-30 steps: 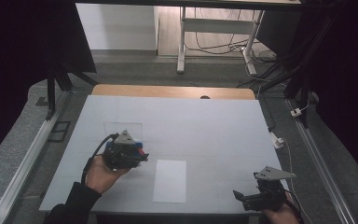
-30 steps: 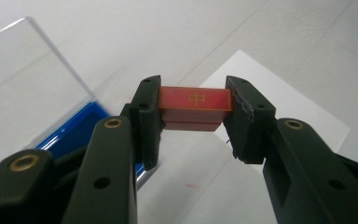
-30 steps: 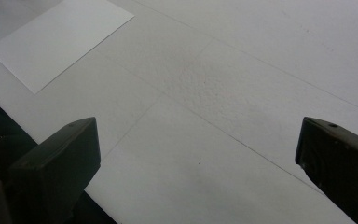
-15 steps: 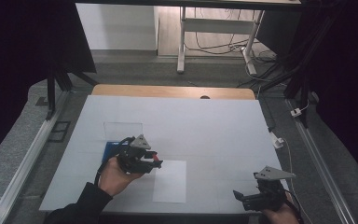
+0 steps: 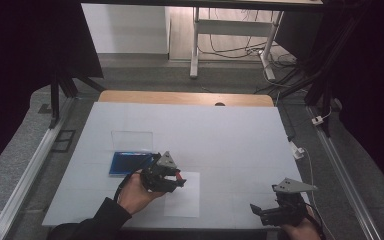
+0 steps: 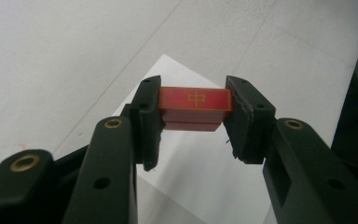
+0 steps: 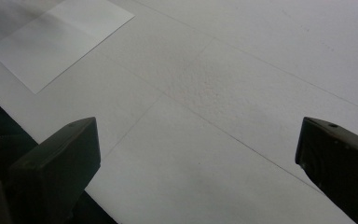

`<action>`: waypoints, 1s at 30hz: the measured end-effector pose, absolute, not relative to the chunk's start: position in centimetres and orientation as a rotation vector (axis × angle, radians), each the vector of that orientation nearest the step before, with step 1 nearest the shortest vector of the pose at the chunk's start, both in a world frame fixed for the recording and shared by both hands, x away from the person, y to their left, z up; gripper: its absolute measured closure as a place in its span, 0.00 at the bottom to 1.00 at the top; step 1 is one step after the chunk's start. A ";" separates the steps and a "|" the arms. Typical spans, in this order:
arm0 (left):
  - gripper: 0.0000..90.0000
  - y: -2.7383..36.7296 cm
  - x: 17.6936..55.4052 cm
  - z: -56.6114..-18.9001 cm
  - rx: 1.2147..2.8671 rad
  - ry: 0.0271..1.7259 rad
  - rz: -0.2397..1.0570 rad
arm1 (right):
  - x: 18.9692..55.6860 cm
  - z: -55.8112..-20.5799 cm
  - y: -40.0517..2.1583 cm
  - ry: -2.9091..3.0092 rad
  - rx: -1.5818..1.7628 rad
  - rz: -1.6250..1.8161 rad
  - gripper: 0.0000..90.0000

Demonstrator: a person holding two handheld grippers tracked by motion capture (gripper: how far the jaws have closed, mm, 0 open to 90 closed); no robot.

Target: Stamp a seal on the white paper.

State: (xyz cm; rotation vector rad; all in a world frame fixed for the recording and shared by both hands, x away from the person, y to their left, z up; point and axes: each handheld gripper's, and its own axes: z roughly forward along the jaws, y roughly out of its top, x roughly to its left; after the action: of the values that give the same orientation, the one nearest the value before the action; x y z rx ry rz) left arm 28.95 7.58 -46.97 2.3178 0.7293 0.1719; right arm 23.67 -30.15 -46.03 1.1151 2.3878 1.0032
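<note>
Red, with a gold character on its face, 1 small rectangular block (image 6: pixel 196 103) sits clamped between the 2 black fingers (image 6: pixel 145 116) of the left gripper (image 5: pixel 176 179), held above 1 white sheet of paper (image 5: pixel 185 200) on the pale grey worktop (image 5: pixel 230 135). Just behind lies 1 blue flat case (image 5: pixel 127 162) with 1 clear lid (image 5: pixel 131 140) raised. The right gripper (image 5: pixel 260 212), near the front edge, has its fingers spread wide and holds nothing.
</note>
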 end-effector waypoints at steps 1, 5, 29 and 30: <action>0.65 7.4 28.9 -47.1 2.318 0.724 0.170 | 23.7 -46.0 -30.2 2.388 1.116 1.003 0.00; 0.65 6.9 28.9 -47.7 2.331 0.708 0.170 | 23.7 -46.0 -30.2 2.387 1.115 1.004 0.00; 0.65 6.2 29.2 -50.5 2.383 0.721 0.168 | 23.6 -46.0 -30.2 2.388 1.108 1.006 0.00; 0.65 6.2 29.2 -50.5 2.381 0.726 0.169 | 23.6 -46.0 -30.2 2.389 1.108 1.006 0.00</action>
State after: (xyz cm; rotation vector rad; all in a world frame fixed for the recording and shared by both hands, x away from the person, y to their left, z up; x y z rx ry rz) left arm 29.17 6.19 -50.54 2.3808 0.7265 0.1689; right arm 23.59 -30.17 -45.99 1.1081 2.3886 1.0064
